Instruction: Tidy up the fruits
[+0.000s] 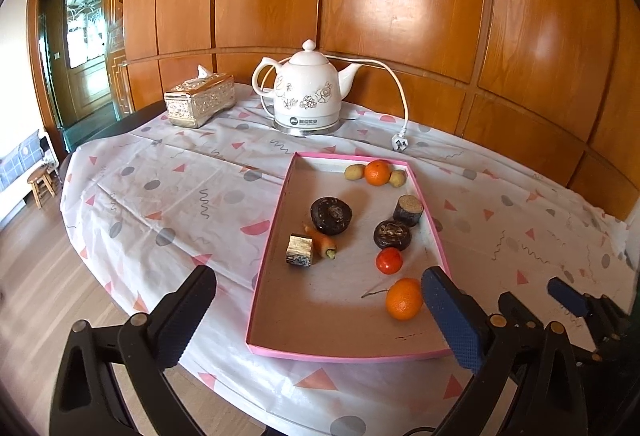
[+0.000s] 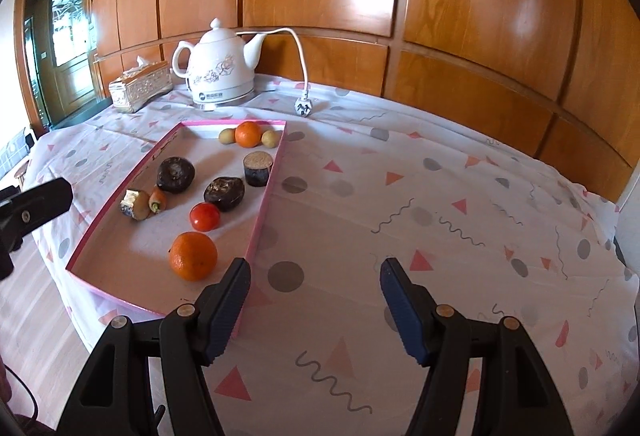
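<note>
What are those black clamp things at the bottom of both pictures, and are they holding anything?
They are hand-held grippers: a person carries one in each hand, and a small wide-angle camera on each looks forward along its two fingers. One picture comes from the left gripper, the other from the right gripper. Both are open and hold nothing.

On the patterned tablecloth lies a shallow pink tray. In it are two oranges, one near and one far, a red tomato, a small carrot, and some dark round and cut pieces that I cannot name. Behind the tray stand a white kettle, unplugged, and a tissue box.
</note>
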The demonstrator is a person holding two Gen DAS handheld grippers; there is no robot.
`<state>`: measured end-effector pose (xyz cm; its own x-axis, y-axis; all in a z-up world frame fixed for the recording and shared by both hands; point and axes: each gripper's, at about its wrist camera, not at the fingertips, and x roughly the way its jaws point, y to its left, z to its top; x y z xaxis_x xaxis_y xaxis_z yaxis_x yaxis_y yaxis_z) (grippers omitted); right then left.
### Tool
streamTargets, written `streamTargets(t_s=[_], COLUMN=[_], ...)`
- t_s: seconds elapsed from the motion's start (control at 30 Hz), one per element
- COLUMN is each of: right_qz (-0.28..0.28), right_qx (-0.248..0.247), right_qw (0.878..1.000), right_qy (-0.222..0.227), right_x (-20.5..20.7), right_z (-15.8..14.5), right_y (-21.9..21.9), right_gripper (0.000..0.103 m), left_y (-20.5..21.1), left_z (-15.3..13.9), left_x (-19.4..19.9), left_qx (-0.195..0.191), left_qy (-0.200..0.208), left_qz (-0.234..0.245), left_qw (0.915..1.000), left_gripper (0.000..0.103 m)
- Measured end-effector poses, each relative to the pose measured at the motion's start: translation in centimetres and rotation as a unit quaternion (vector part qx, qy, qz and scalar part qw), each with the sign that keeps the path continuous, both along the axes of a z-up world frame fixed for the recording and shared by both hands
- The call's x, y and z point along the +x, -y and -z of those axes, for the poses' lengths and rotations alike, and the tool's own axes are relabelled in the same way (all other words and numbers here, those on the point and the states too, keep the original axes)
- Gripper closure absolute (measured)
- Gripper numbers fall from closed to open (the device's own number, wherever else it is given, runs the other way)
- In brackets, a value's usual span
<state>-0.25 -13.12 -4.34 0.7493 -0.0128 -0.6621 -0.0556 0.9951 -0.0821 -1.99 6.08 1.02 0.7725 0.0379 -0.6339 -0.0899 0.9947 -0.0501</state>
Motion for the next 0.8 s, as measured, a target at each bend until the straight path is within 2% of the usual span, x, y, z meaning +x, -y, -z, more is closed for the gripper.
streamTargets(t_s=[0.13,0.47,0.8], right_qz=[0.001,0.001,-0.004], right_qx=[0.001,0.0,-0.002], right_qw=[1.0,1.0,1.0], right_qy=[-0.003,0.003,0.004], right_x=[-0.22,-0.52,-0.61], right_z=[0.18,0.05,0.01], right_y=[0.0,-0.15,-0.46], right_gripper=[0.035,0.035,0.035], left_y=[0.25,-0.21,0.41], left_z=[0.17,-0.42,-0.52], left_x=[-0.04,-0.3,-0.53], left_qx=[0.01,0.016,0.017], left_qy=[-0.001,0.03,0.031], left_qz=[-0.003,-0.018,0.0], left_qw=[0.9999,0.9993,0.9994], left_gripper=[0.0,0.0,0.0])
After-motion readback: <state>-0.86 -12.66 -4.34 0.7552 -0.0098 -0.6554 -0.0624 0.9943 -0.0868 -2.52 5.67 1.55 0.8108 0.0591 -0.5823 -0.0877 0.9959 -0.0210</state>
